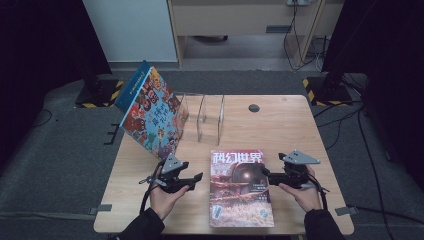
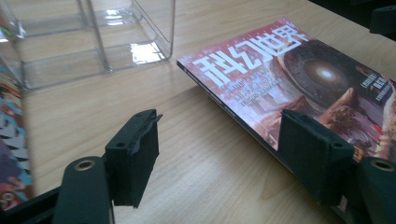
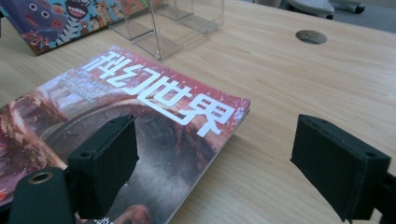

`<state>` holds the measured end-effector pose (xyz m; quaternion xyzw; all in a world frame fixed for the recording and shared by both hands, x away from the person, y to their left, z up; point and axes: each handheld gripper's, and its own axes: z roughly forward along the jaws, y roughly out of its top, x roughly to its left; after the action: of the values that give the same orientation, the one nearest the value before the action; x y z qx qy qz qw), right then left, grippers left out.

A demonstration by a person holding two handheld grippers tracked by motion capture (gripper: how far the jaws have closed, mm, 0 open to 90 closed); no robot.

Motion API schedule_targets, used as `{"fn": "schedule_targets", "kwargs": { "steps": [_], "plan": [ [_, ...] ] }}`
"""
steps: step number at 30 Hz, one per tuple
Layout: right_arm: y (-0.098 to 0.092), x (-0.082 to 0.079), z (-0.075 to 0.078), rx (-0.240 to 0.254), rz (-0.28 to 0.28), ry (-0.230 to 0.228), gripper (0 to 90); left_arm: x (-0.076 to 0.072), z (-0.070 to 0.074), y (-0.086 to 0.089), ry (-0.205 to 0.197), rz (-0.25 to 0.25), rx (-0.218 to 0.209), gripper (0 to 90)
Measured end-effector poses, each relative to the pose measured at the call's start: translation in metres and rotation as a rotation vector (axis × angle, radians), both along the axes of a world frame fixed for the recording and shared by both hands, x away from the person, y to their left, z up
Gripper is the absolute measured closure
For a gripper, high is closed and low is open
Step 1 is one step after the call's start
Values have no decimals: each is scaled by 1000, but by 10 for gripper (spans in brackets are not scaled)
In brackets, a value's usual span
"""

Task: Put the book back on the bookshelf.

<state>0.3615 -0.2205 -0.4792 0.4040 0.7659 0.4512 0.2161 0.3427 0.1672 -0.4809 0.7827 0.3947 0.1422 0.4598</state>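
A red science-fiction magazine (image 1: 241,187) lies flat on the wooden table (image 1: 285,130), near its front edge. My left gripper (image 1: 192,179) hovers just left of it, open, with bare table between its jaws in the left gripper view (image 2: 224,154); the magazine's (image 2: 299,79) left edge runs under the right-hand jaw. My right gripper (image 1: 265,174) is at the magazine's right edge, open and holding nothing (image 3: 219,158), with the magazine's (image 3: 116,107) top right corner between its jaws, untouched.
A colourful picture book (image 1: 152,112) leans tilted against the left end of a clear acrylic rack (image 1: 205,117) at the back of the table. A round cable hole (image 1: 254,108) sits behind the rack to the right. Cables and stands line the floor beyond.
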Motion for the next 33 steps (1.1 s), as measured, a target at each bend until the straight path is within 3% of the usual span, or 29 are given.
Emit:
{"fn": "schedule_targets", "kwargs": {
  "steps": [18, 26, 33],
  "plan": [
    [10, -3, -24, -52, 26, 88, 141, -3, -27, -34, 55, -82, 17, 282],
    [15, -3, -29, -12, 46, 128, 134, -4, -30, -45, 69, -107, -7, 262],
    [20, -4, -32, 20, 59, 152, 124, 0, -33, -45, 114, -96, -38, 227]
  ]
}}
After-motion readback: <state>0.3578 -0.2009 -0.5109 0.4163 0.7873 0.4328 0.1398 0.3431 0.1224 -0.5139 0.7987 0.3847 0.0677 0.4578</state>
